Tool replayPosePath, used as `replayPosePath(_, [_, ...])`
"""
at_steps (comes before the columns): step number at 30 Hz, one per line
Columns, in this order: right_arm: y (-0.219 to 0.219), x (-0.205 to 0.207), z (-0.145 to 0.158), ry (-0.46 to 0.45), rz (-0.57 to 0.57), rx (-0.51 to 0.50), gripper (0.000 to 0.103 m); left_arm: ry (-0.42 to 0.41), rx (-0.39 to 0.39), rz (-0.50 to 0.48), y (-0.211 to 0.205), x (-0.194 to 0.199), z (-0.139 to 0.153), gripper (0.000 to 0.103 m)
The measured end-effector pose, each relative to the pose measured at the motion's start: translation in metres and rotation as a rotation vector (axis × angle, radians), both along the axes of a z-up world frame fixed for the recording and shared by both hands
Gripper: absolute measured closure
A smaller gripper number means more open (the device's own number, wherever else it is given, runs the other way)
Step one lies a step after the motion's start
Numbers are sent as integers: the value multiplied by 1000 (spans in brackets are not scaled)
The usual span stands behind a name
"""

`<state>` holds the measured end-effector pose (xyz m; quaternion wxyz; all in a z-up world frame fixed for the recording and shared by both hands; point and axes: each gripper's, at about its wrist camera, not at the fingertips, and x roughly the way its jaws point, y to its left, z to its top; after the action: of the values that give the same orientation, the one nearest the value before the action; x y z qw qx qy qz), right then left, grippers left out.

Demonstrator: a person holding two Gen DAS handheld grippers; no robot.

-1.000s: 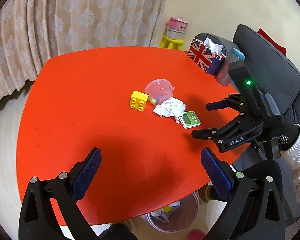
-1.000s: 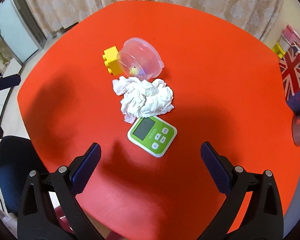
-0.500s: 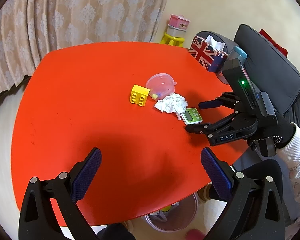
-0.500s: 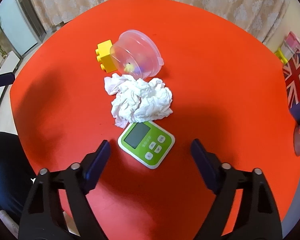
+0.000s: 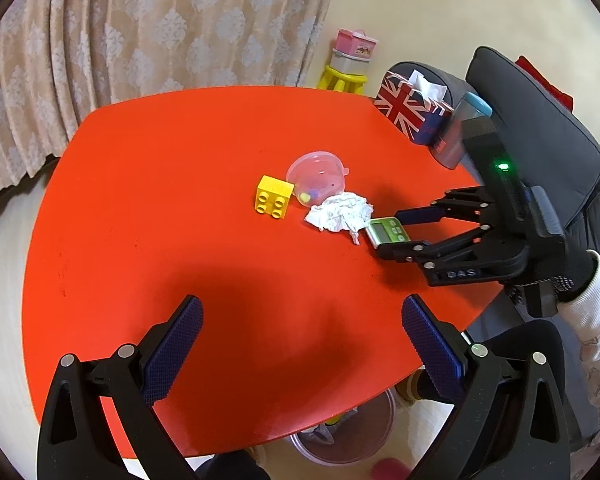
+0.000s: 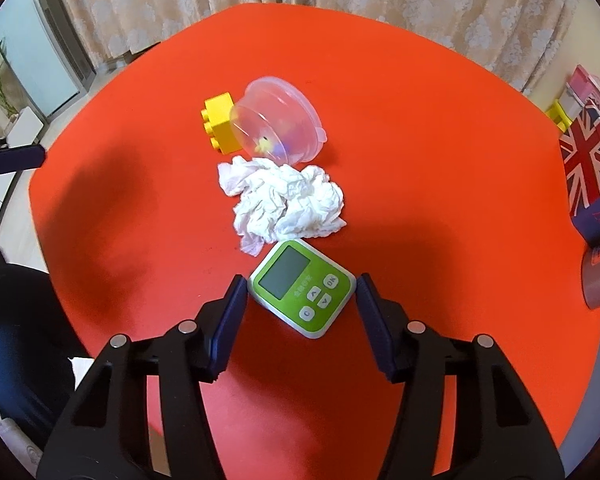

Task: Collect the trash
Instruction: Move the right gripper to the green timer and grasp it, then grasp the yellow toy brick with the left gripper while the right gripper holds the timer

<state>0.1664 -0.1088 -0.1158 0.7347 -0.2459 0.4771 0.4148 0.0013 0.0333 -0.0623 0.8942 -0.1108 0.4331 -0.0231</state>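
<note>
My right claw [image 6: 302,304] has been closing, and the green timer [image 6: 302,294] sits between its pads, not squeezed yet. The trash is the crumpled tissue [image 6: 286,204], just past the timer. I should reach further and pinch only the tissue. My left claw [image 5: 300,344] hangs wide and empty over the table [image 5: 180,160].

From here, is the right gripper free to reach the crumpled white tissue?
Probably not directly: the green digital timer sits between the right gripper's just-closing jaws, and the crumpled white tissue lies just beyond it, touching its far corner.
</note>
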Motion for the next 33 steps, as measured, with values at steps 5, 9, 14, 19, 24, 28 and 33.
replayPosePath(5, [-9, -7, 18, 13, 1, 39, 47, -3, 5, -9, 2, 11, 3, 7])
replayPosePath(9, [-18, -11, 31, 21, -6, 66, 47, -3, 8, -20, 5, 25, 4, 7])
replayPosePath(14, [-28, -13, 42, 16, -12, 88, 47, 13, 40, -33, 9, 50, -2, 7])
replayPosePath(19, [-37, -12, 45, 15, -25, 102, 47, 42, 69, -37, 15, 77, -14, 7])
replayPosePath(24, [-41, -8, 43, 18, -36, 103, 47, 59, 96, -42, 19, 98, -29, 8])
replayPosePath(28, [-44, -2, 40, 21, -44, 102, 47, 63, 113, -49, 20, 109, -40, 8])
replayPosePath(33, [-44, 3, 34, 30, -48, 99, 47, 71, 120, -61, 22, 118, -48, 23])
